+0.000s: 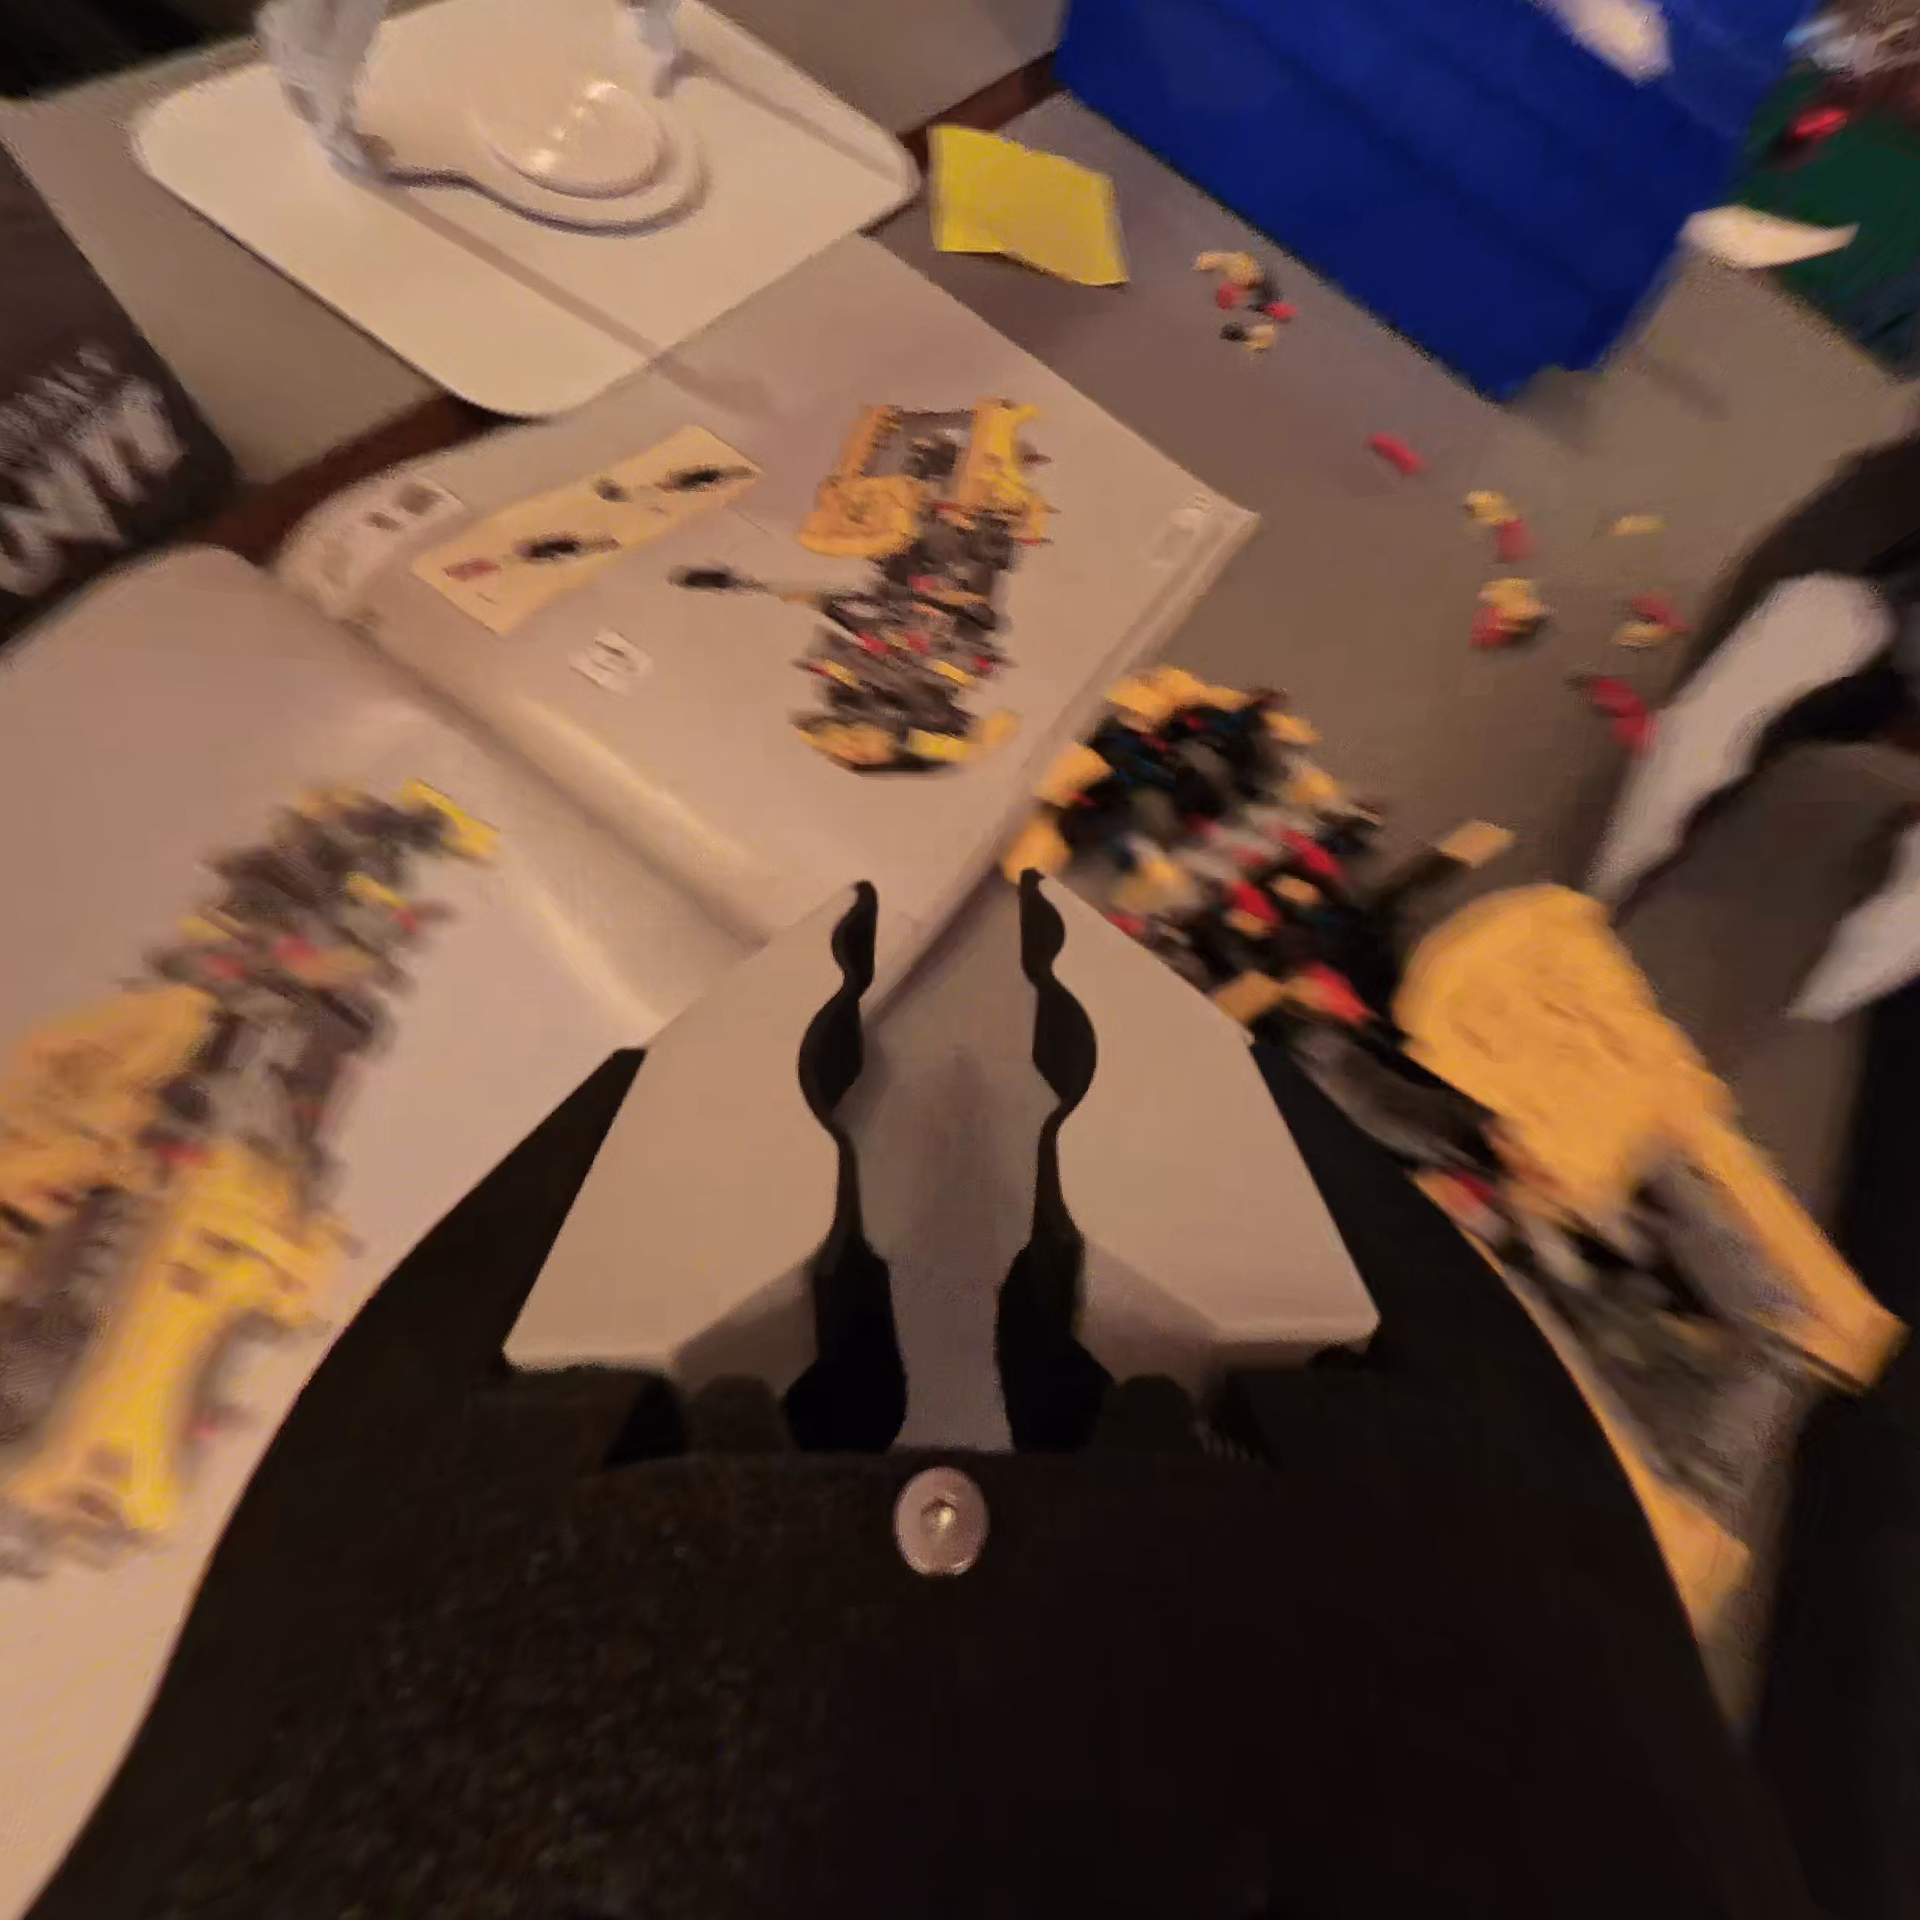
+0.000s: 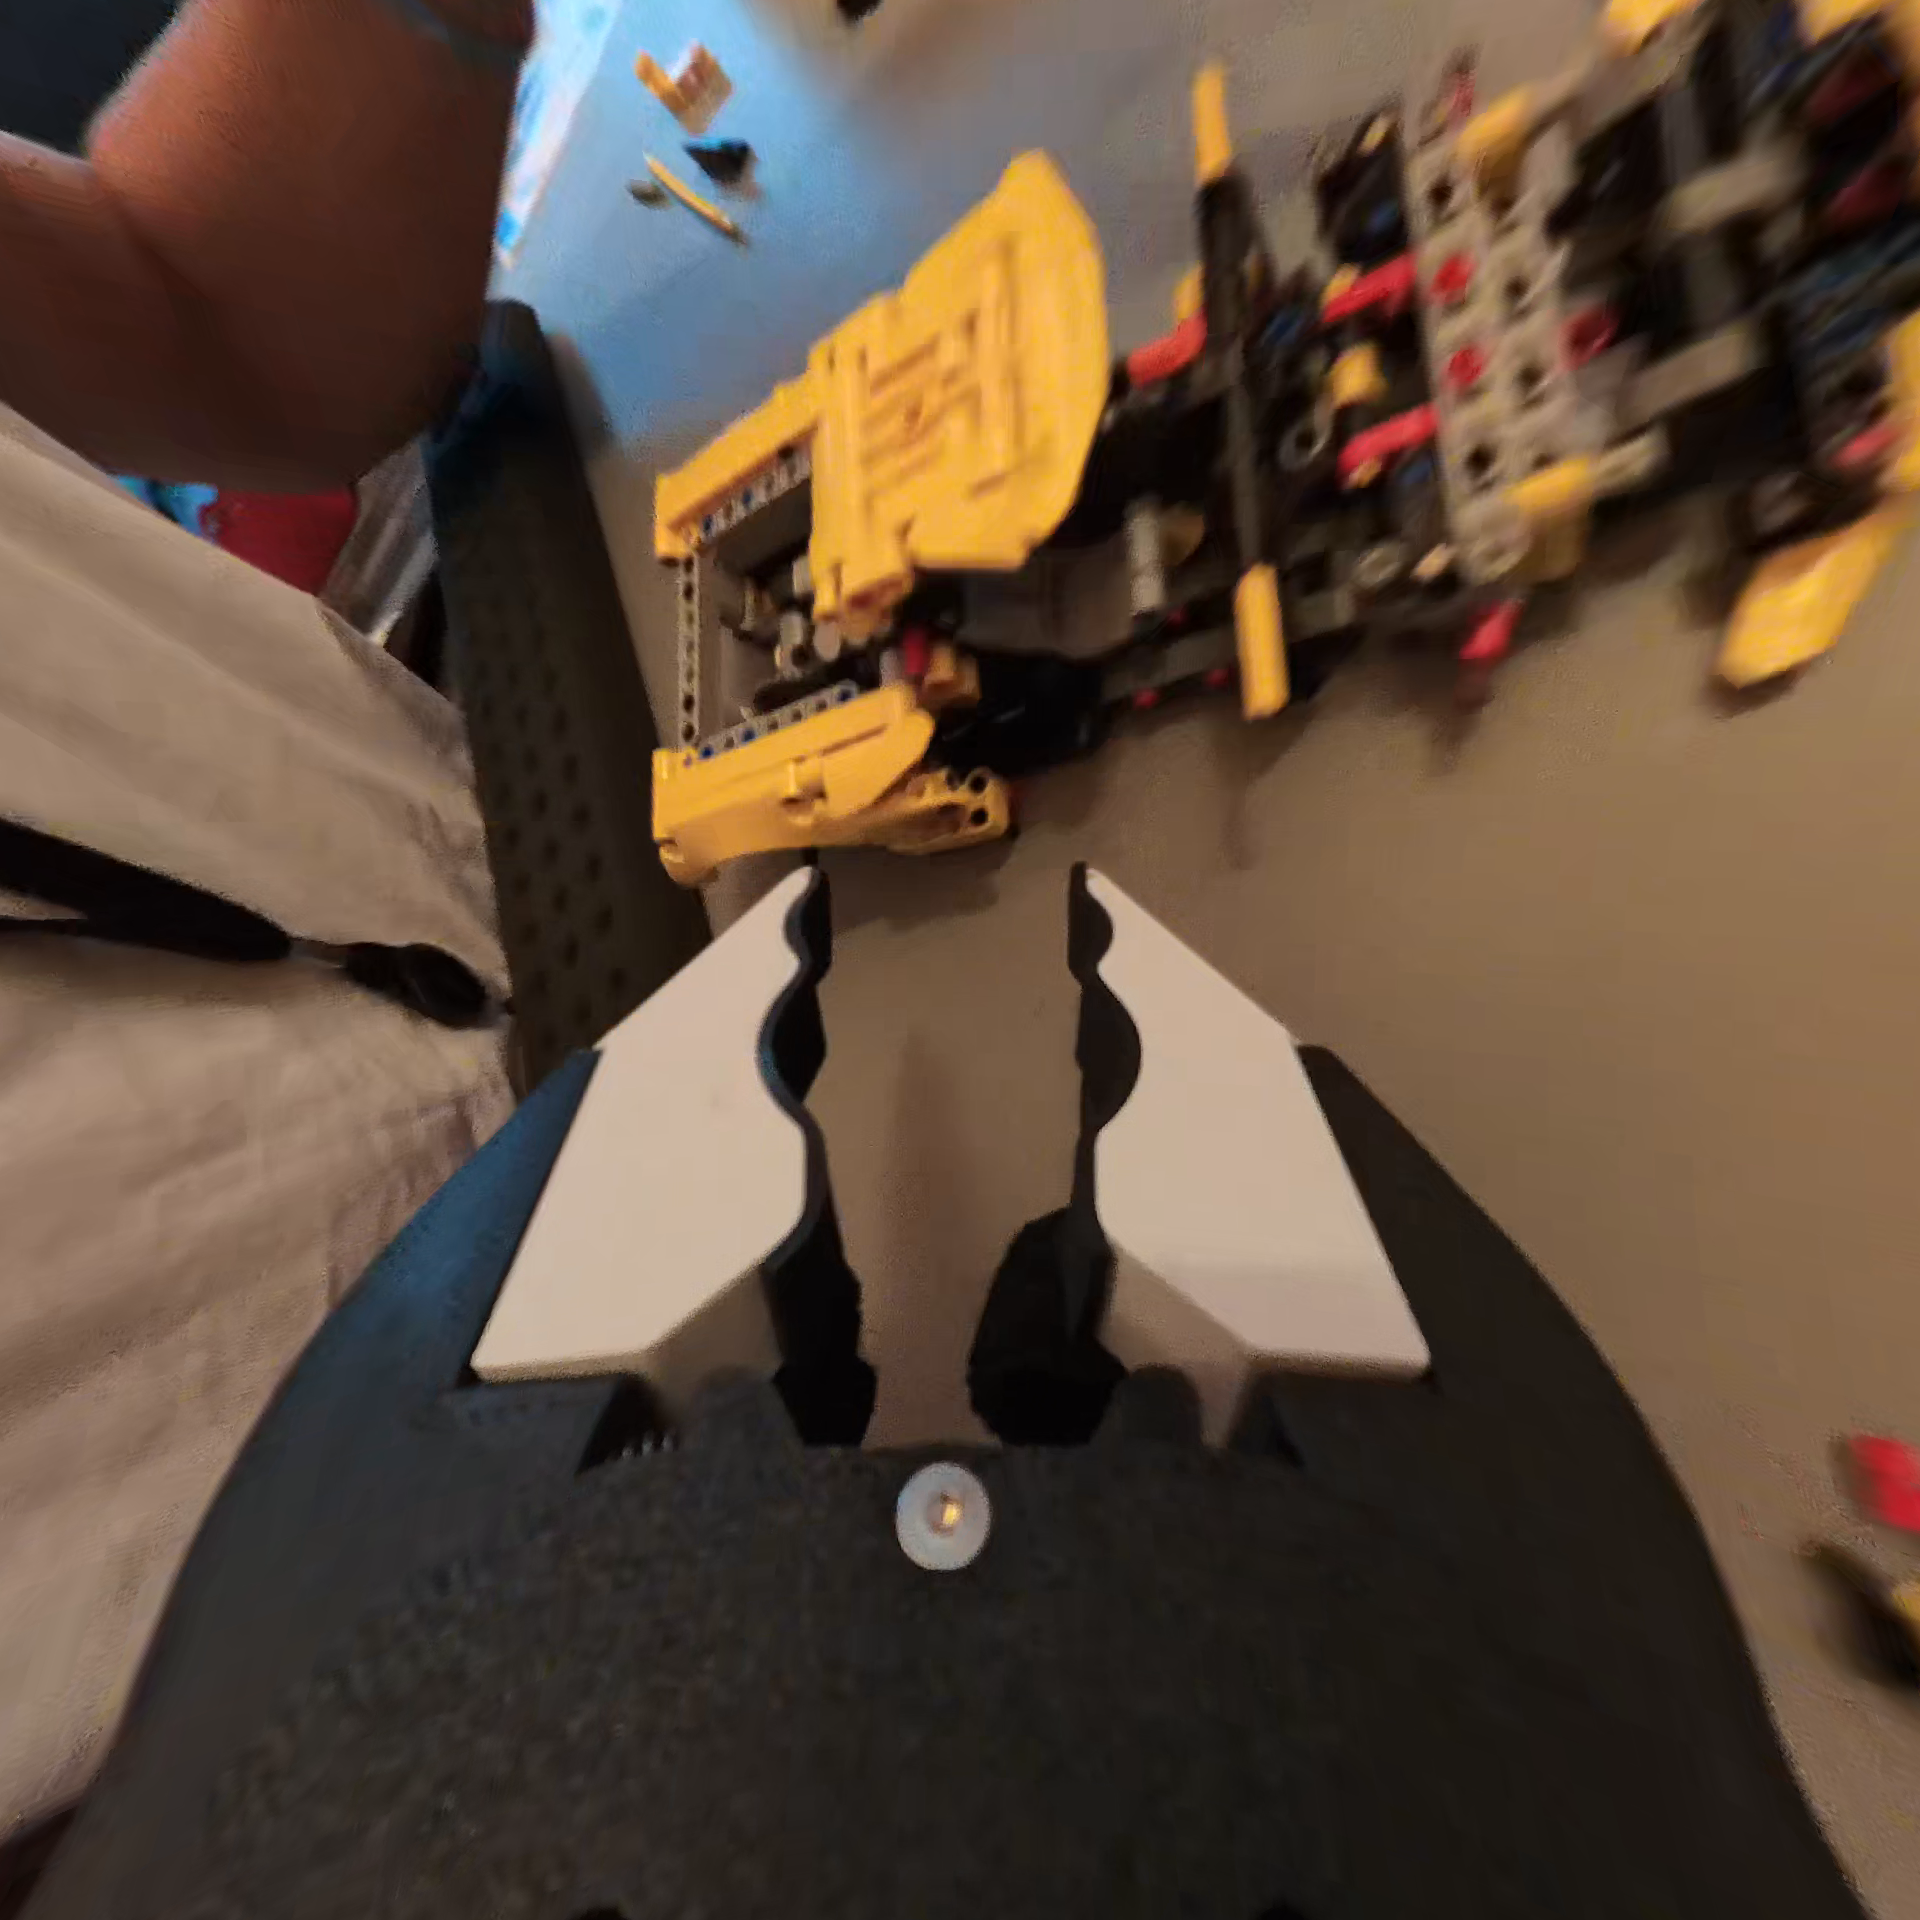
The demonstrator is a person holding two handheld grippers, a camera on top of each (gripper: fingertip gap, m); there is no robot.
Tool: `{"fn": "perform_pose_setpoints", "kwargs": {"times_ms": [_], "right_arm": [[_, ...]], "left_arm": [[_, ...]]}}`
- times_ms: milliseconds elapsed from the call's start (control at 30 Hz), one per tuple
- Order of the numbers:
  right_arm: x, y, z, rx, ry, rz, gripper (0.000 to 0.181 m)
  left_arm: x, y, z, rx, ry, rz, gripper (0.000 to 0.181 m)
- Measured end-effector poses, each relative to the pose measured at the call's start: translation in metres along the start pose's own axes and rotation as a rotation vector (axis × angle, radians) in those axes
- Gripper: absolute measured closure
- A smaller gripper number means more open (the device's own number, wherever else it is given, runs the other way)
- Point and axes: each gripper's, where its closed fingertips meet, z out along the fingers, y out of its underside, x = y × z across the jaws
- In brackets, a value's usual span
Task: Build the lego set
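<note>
Left gripper (image 1: 948, 894): fingers parted with a narrow gap, nothing between them; the tips hang over the near edge of the open instruction booklet (image 1: 582, 665).
Right gripper (image 2: 948, 883): fingers spread wider, empty, with bare table (image 2: 1455, 1039) showing in the gap.
Lego model (image 2: 1195, 447): a long yellow, black and grey build with red pins, lying on the table just ahead of the right fingertips; its yellow front corner sits close to the left finger's tip, contact not clear. In the left wrist view it lies to the right of the fingers, beside the booklet.
Loose pieces (image 1: 1538, 582): small red and yellow bits scattered ahead and to the right of the left fingers, well apart from them.
White tray (image 1: 499, 239): far ahead of the left fingers, beyond the booklet, holding a clear plastic item.
Yellow paper (image 1: 1023, 203): just right of the tray.
Blue box (image 1: 1403, 156): far ahead, to the right.
Person's arm (image 2: 260, 239): up and left of the right fingers.
</note>
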Motion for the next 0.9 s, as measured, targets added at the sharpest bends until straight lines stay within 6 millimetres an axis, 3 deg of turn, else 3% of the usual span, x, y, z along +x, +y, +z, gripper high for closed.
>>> {"fn": "perform_pose_setpoints", "kwargs": {"times_ms": [100, 167, 267, 333, 500, 600, 700, 800, 833, 900], "right_arm": [[-0.019, 0.012, 0.028, 0.097, 0.01, 0.054, 0.122], [-0.03, 0.011, 0.037, 0.151, 0.012, 0.048, 0.118], [-0.043, 0.003, 0.044, 0.214, 0.012, 0.058, 0.109], [-0.05, 0.002, 0.05, 0.213, 0.026, 0.048, 0.105], [-0.08, 0.007, 0.075, 0.167, -0.014, 0.02, 0.109], [-0.077, -0.006, 0.087, 0.191, 0.027, 0.005, 0.114], [-0.066, -0.025, 0.091, 0.227, 0.06, -0.003, 0.107], [-0.085, -0.023, 0.1, 0.154, -0.086, 0.047, 0.107], [-0.093, -0.02, 0.097, 0.12, -0.138, 0.037, 0.109], [-0.106, -0.026, 0.07, 0.075, -0.236, -0.024, 0.121]], "left_arm": [[0.074, 0.038, -0.035, 0.013, 0.186, -0.076, 0.148], [0.109, 0.067, -0.043, -0.015, 0.218, -0.112, 0.143], [0.131, 0.109, -0.043, -0.125, 0.125, -0.097, 0.136], [0.135, 0.122, -0.043, -0.156, 0.057, -0.074, 0.134], [0.117, 0.136, -0.046, -0.238, -0.074, 0.053, 0.143], [0.097, 0.13, -0.047, -0.249, -0.088, 0.061, 0.145], [0.07, 0.118, -0.043, -0.252, -0.113, 0.122, 0.146], [0.047, 0.105, -0.042, -0.283, -0.113, 0.246, 0.145], [0.048, 0.097, -0.045, -0.267, -0.066, 0.291, 0.144], [0.048, 0.066, -0.058, -0.14, 0.023, 0.34, 0.144]]}}
